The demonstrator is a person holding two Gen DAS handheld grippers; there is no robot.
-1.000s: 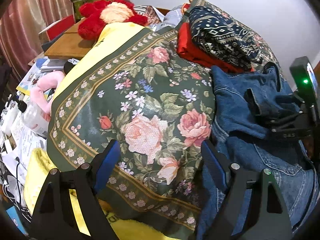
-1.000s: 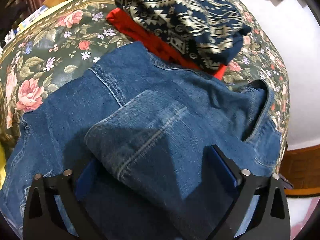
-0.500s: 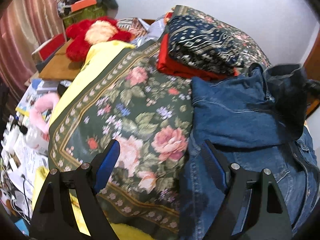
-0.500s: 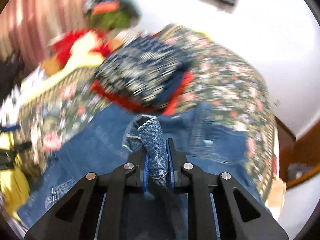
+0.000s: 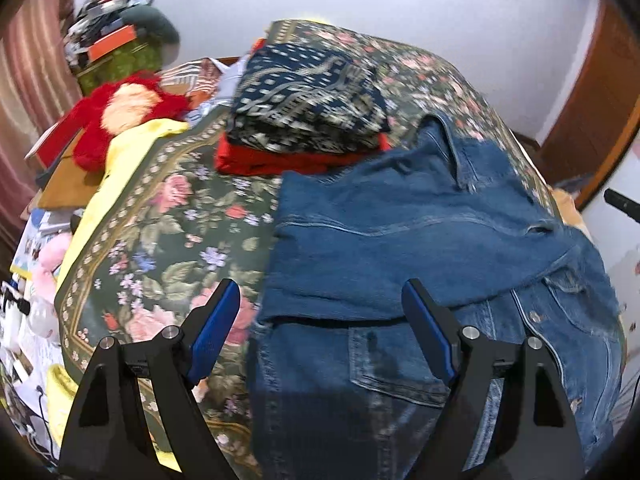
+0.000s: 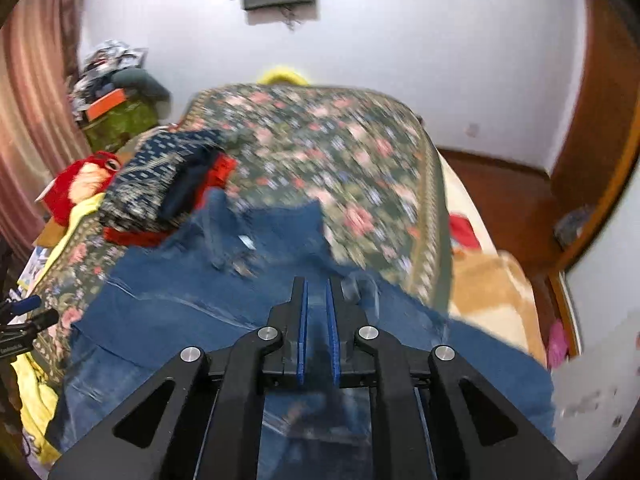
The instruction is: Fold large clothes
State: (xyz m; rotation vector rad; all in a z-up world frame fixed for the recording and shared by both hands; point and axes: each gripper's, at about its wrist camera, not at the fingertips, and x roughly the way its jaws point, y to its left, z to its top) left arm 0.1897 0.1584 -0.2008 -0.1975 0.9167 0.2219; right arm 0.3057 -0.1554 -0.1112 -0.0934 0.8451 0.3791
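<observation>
Left wrist view: your left gripper stands spread, nothing between the pads, hovering over the near left edge of the jacket. The jacket lies on the floral bedspread, just in front of the folded stack, with one panel turned over its middle and the button placket toward the lower right. Its long axis seems to run from near you toward the stack, collar end away; the blur keeps that a judgement. Right wrist view: your right gripper has its pads drawn nearly together, and denim shows in the narrow gap, so you appear to be pinching a thin fold of the jacket; motion blur stops me confirming how deep the bite is. Jaws have just been closing, cloth between them. Risks: a shallow pinch could slip under the weight of heavy denim while you carry it; with the left side unheld, the whole jacket may drag across the bedspread rather than fold; a wide swing could nudge the stack.
</observation>
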